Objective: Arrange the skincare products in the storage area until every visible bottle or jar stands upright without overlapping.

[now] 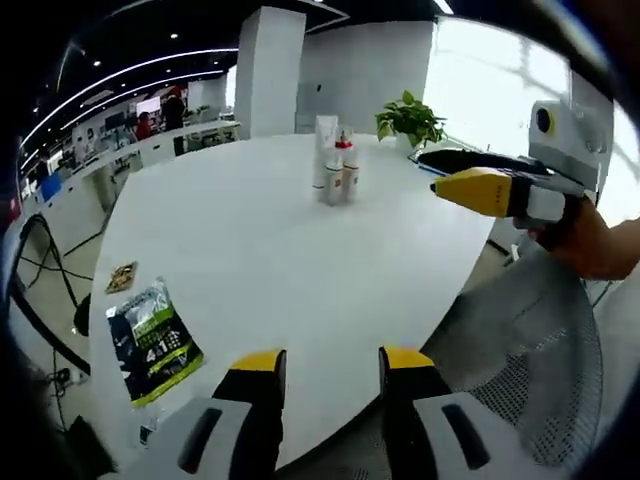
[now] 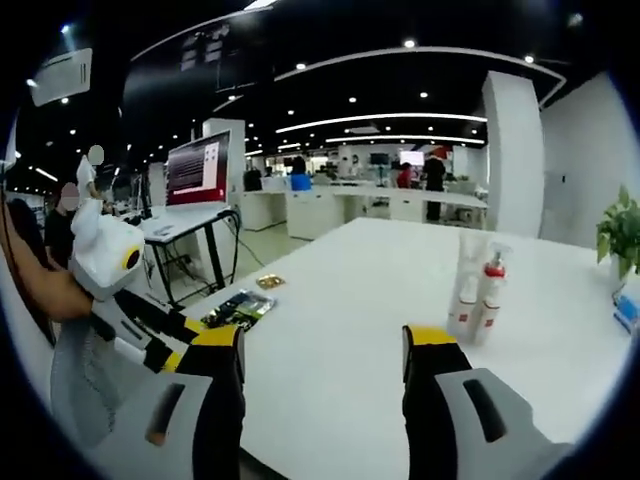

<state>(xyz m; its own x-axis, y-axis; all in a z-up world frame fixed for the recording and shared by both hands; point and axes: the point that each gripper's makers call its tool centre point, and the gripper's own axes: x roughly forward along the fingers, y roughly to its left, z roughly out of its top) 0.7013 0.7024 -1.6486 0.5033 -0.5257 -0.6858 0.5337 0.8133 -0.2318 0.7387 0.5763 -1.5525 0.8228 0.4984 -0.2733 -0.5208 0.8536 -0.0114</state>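
Observation:
A small cluster of skincare bottles stands upright far across the white table: a tall white tube, a pump bottle with a red collar and a short white bottle. From the right gripper view the same bottles stand to the right, close together. My left gripper is open at the near table edge, empty. My right gripper is also open and empty, and it comes into the left gripper view from the right, held by a hand, short of the bottles.
A dark and green sachet lies near the table's left front edge, with a small brown packet behind it. A potted plant stands at the far edge. A mesh chair back sits at the right. Desks and people fill the background.

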